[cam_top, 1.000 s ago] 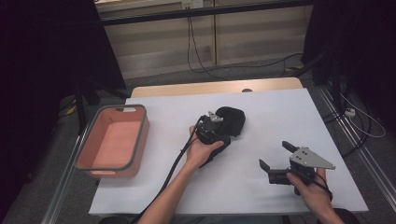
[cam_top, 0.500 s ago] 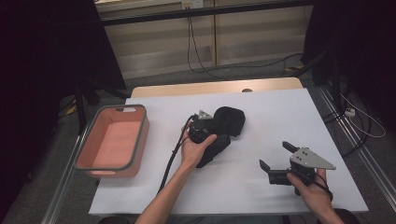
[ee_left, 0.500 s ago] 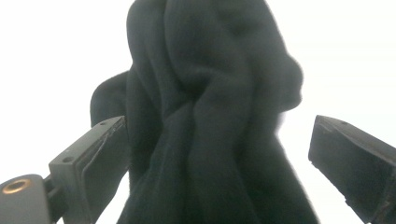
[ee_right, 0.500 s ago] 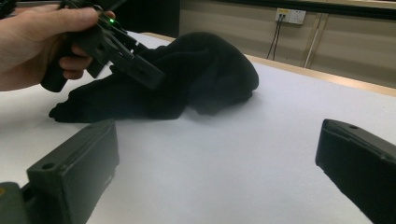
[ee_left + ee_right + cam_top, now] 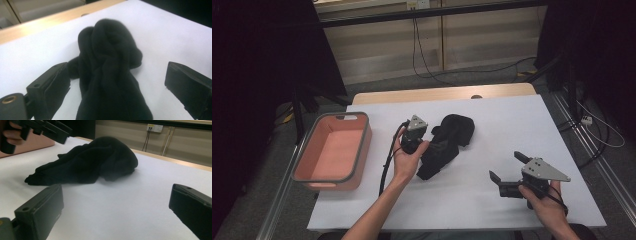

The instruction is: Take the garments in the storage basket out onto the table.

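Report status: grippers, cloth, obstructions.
Left gripper open, just widened, fingers either side of black cloth, not pressing. Right gripper open, empty, apart from cloth. Pink bin at left, nothing blocking.

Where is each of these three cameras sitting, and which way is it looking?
High view: above the table's near edge, looking forward and down; forearms, left gripper, right gripper.
Left gripper view: on the left gripper, open jaws either side of the black cloth.
Right gripper view: on the right gripper, low over the table.
All show the cloth.
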Demonstrator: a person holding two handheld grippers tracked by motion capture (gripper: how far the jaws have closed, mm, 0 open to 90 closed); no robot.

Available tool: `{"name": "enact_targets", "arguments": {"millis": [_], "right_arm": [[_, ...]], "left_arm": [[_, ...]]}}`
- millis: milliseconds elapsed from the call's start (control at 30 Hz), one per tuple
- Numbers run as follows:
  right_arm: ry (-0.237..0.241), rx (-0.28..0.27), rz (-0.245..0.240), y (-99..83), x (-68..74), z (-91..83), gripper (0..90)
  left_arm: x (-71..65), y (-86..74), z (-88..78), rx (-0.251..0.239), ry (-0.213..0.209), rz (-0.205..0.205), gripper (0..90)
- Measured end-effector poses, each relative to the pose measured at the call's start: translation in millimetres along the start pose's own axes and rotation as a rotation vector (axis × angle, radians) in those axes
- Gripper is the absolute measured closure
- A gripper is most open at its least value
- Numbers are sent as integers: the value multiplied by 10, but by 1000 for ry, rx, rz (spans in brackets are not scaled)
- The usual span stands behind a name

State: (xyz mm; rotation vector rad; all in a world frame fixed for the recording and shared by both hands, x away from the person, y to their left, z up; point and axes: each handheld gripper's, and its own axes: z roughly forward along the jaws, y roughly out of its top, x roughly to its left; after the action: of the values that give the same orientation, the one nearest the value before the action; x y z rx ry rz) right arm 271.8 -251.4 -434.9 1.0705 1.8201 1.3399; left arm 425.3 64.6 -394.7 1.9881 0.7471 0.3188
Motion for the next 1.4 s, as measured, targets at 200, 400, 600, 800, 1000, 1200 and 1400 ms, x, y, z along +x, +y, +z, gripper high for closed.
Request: {"name": "enact_targets", "arguments": {"millis": [200,400,600,800,1000,1200,1400], "right_arm": [[-1,0,2,-1,1,-3,0],[-2,1,4,-1,3,2,0],[-6,3,9,-1,-1,2,0],[-3,2,8,0,-2,5,0],[-10,2,13,5,-5,14,0],[-21,0,21,8,-20,43,0],[-25,4,23,0,-38,57,0]], "left_arm": [[-7,2,-213,-3,55,76,52],[57,-39,-427,-33,59,54,52],[140,-87,-652,-68,101,42,52],[301,-71,-875,-91,128,11,51],[493,-52,-1113,-114,161,-16,48],[731,-52,-1357,-145,159,-61,53],[871,-6,-1558,-162,216,-59,54]]}}
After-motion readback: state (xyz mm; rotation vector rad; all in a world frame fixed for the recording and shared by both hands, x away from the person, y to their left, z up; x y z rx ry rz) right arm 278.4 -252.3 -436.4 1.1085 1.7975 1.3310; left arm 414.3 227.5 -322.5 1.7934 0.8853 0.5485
